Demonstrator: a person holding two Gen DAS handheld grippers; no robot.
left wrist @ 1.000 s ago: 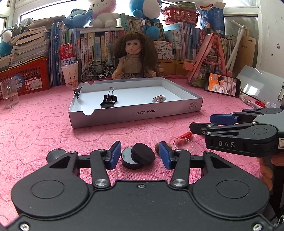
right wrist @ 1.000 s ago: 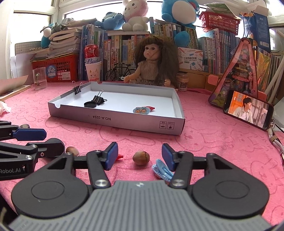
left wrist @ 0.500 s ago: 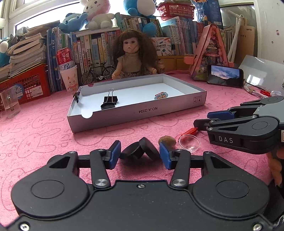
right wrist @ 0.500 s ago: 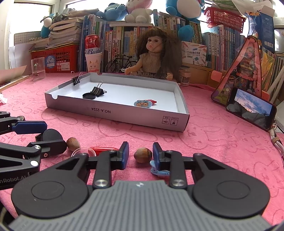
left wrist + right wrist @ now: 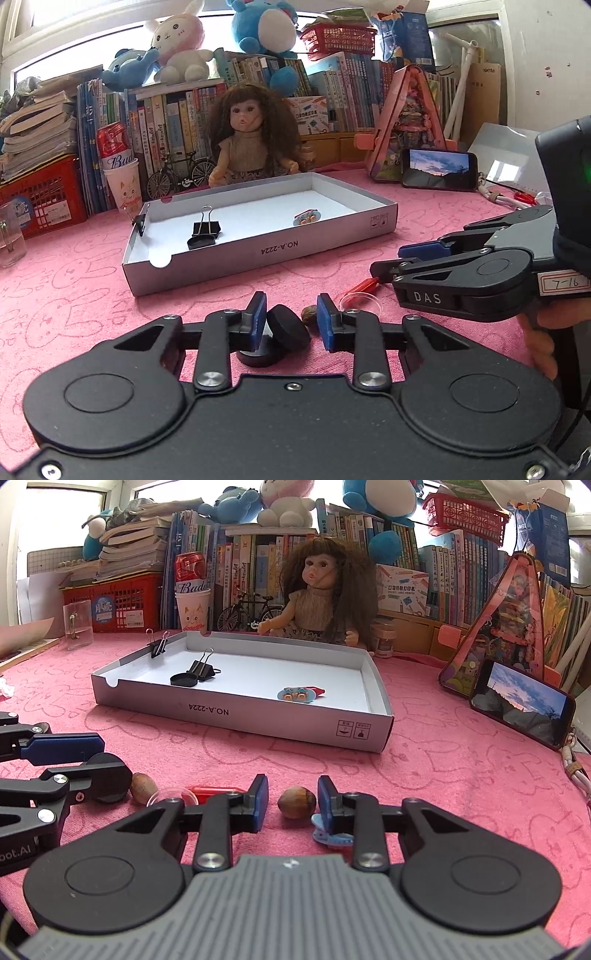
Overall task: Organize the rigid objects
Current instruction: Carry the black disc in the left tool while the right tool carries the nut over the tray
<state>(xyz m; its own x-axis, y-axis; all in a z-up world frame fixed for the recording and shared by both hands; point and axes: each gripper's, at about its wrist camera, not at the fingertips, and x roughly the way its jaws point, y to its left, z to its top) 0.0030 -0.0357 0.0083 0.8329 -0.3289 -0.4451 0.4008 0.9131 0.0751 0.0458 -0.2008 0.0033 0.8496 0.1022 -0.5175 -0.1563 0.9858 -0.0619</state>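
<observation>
Left tool [image 5: 290, 320]: jaws have just been closing, now clamped on a black disc [image 5: 288, 329] tilted on edge between the blue pads, low centre of the left wrist view. A second disc [image 5: 258, 356] lies flat under it on the pink surface [image 5: 74, 280].

Right tool [image 5: 291, 800]: jaws have just been closing around a hazelnut [image 5: 296, 802]; whether the pads actually touch it I cannot tell. A blue clip [image 5: 328, 835] lies under the right finger.

Another nut [image 5: 141, 793], a clear lid [image 5: 170, 796] and a red piece [image 5: 212, 793] sit left of the right tool.

White box [image 5: 258, 722], mid-frame, holds a binder clip [image 5: 201, 669], a black disc and a small toy [image 5: 297, 695].
</observation>
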